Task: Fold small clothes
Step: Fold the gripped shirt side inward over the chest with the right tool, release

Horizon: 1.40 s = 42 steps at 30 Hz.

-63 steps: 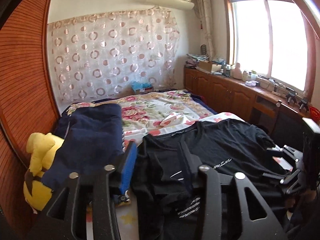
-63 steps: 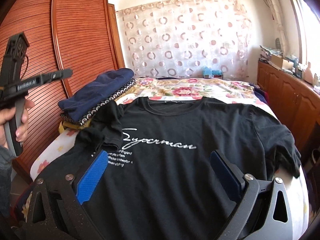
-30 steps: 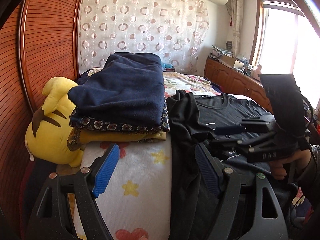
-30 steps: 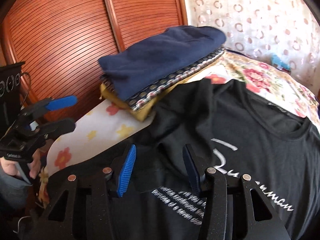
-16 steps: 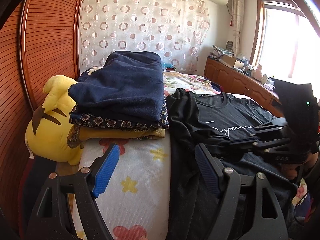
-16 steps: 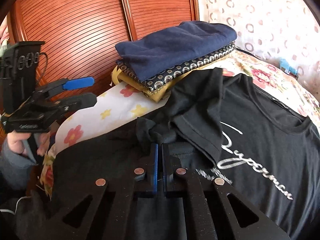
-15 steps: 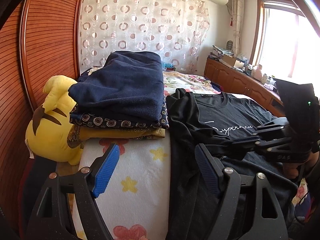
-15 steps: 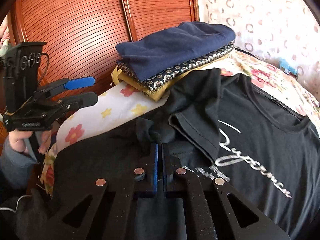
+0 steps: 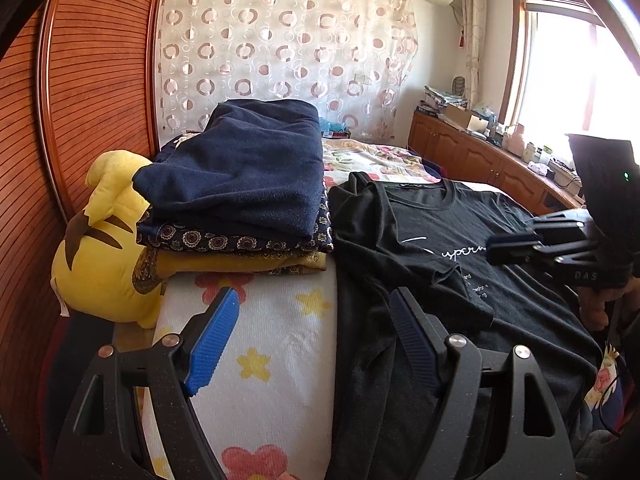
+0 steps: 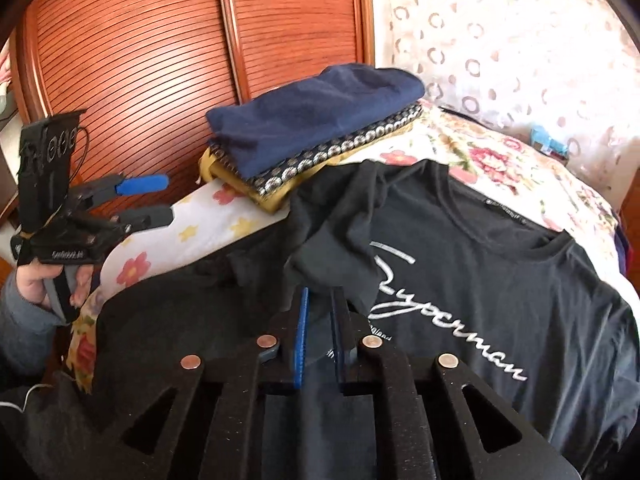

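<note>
Over the black T-shirt, right gripper hovers, jaws slightly parted.

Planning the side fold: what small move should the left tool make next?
Probably lower the open left tool onto the near side edge of the black printed T-shirt and close. The sleeve already lies folded over the chest, the right tool is slightly parted there, and that long edge lies flat and unheld.

Both wrist views over shared bed
</note>
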Motion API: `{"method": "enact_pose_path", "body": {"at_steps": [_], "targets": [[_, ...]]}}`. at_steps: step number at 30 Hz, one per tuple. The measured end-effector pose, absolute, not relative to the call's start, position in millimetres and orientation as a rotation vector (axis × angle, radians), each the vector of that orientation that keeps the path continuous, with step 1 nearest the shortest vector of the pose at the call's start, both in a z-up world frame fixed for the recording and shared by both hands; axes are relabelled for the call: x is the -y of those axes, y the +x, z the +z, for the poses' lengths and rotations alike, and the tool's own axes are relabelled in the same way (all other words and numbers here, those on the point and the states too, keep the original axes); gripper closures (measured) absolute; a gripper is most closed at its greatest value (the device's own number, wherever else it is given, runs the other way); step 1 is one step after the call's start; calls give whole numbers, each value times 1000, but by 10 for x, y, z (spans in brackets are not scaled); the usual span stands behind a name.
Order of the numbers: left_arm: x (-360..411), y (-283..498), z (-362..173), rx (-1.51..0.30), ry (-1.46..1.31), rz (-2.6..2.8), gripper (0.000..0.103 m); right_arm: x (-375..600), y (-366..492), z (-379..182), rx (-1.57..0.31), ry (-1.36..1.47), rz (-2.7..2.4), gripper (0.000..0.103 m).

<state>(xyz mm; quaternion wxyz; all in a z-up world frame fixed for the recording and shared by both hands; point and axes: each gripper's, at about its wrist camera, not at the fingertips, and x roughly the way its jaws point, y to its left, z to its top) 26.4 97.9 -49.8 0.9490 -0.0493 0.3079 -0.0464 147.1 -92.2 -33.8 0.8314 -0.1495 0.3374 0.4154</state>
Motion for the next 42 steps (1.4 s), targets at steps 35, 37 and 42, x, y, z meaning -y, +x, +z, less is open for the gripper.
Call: {"method": "enact_pose_path", "body": {"at_steps": [35, 37, 42], "targets": [[-715, 367, -534, -653, -74, -150, 24, 830, 1899, -487, -777, -190, 883, 91], [-687, 377, -563, -665, -71, -152, 24, 827, 1881, -472, -776, -201, 879, 88], [-634, 383, -610, -682, -68, -158, 24, 954, 1846, -335, -735, -197, 885, 79]]}}
